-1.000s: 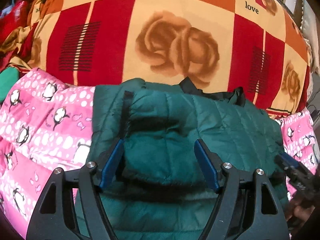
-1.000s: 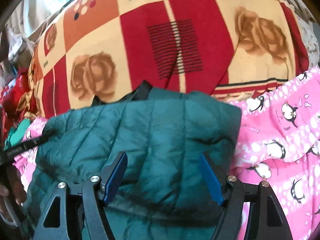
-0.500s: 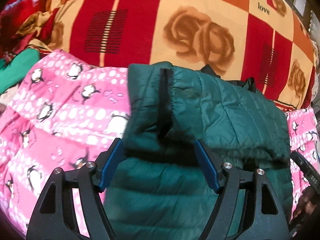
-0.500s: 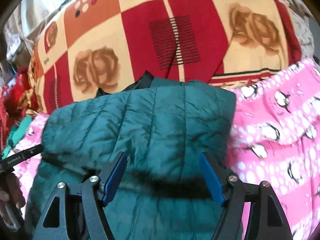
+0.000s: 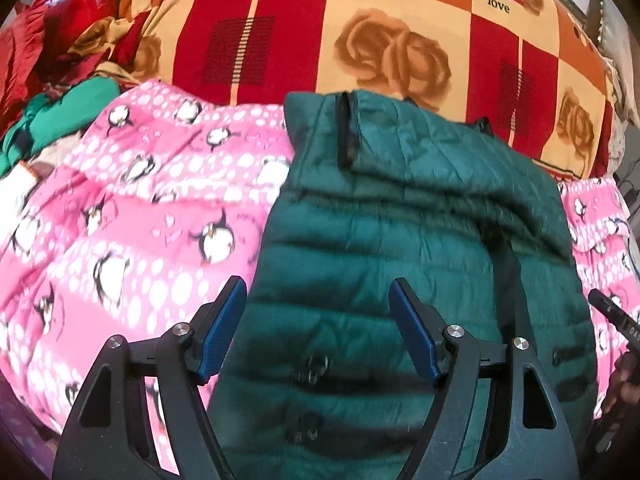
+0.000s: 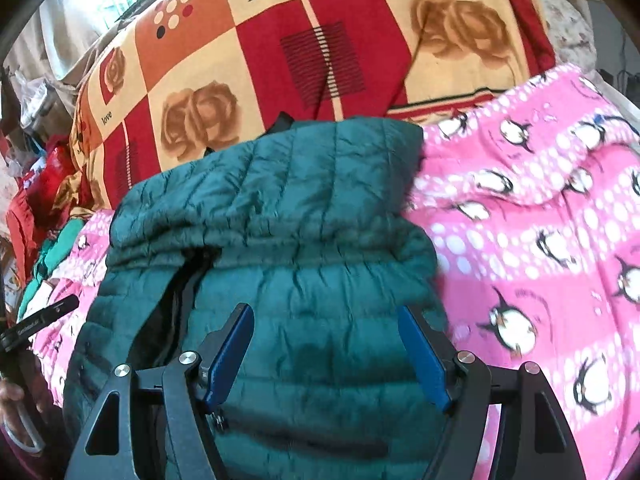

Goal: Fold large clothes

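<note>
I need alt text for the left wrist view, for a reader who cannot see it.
A dark green quilted jacket, partly folded, lies on a pink penguin-print blanket. The left tongs stand open above its near part, holding nothing. A red and orange rose-patterned blanket lies behind.

Bedding lying under bright daylight

A pink penguin-print fleece blanket [image 5: 132, 216] is lying near; a red-and-orange checked rose blanket [image 6: 304, 52] is spreading far behind.

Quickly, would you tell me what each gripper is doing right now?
Left gripper: open, holding nothing, above the green jacket.
Right gripper: open, holding nothing, above the same jacket.
</note>
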`<action>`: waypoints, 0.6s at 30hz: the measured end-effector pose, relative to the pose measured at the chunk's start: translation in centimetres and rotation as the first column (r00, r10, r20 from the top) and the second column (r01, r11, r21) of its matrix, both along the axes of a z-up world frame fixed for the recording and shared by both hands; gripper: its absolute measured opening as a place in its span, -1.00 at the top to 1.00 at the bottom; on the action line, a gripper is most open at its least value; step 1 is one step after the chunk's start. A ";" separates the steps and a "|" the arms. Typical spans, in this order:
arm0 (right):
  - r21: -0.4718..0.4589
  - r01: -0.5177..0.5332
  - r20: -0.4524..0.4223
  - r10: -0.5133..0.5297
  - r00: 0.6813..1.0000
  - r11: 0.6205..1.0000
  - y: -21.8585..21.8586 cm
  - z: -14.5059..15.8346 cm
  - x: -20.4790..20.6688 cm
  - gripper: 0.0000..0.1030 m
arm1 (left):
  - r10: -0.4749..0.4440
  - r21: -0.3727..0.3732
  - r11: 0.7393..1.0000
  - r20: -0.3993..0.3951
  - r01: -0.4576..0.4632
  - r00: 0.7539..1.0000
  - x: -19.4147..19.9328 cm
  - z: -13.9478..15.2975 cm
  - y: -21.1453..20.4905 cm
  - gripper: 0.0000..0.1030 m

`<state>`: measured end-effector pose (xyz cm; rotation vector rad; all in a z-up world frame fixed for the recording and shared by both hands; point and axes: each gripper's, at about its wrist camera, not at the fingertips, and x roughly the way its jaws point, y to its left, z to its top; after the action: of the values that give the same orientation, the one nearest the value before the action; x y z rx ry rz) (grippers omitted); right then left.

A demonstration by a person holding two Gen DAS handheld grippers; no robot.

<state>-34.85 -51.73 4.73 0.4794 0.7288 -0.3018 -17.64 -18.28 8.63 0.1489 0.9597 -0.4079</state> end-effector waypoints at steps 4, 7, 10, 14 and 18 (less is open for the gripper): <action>-0.021 0.004 -0.019 -0.004 1.000 1.000 0.8 -0.3 -0.9 -0.40 | -0.008 0.046 0.999 0.017 0.007 1.000 -1.4 -0.5 0.1 -0.44; -0.028 0.003 -0.022 -0.004 1.000 1.000 1.5 -0.4 -1.5 -0.40 | -0.009 0.068 0.998 0.035 0.006 0.999 -2.3 -0.8 0.4 -0.44; -0.045 0.001 -0.035 -0.003 0.999 0.999 2.3 -0.5 -2.0 -0.40 | -0.007 0.087 0.996 0.052 0.002 0.999 -3.1 -1.0 0.6 -0.44; -0.070 -0.009 -0.056 0.005 0.998 0.997 3.1 -0.7 -2.3 -0.40 | -0.009 0.117 0.993 0.078 -0.001 0.997 -3.9 -1.4 0.7 -0.44; -0.105 -0.015 -0.076 0.007 0.997 0.994 4.1 -0.7 -2.8 -0.40 | 0.000 0.127 0.992 0.081 -0.010 0.997 -4.5 -1.7 1.0 -0.44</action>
<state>-37.62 -47.58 4.06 0.3646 0.7851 -0.3478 -22.17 -17.28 6.95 0.2767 0.9061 -0.3338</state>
